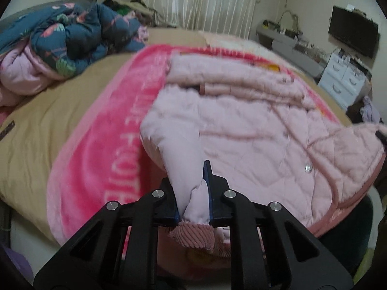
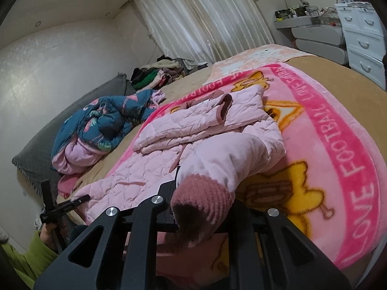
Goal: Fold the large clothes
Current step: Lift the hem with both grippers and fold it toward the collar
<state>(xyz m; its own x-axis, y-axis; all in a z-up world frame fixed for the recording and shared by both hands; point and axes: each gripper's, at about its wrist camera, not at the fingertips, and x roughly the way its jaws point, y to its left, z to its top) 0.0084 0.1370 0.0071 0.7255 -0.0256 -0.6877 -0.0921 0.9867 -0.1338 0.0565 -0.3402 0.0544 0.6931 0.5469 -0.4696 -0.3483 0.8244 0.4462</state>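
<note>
Left wrist view: left gripper (image 1: 194, 193) jaws pinching one sleeve cuff (image 1: 193, 235), right gripper (image 2: 200, 207) jaws pinching the other, pink quilted jacket (image 1: 254, 145) body stretching ahead across the bed (image 1: 48, 133)

White lettering on the pink blanket (image 1: 96, 130) smears unreadable in the left wrist view, part of it tucked under the pink jacket (image 1: 254, 130). The right gripper (image 2: 200, 207) has its fingertips buried behind the jacket's ribbed cuff (image 2: 203, 198). Desk clutter (image 2: 302, 12) beyond the blanket: too small to tell.
</note>
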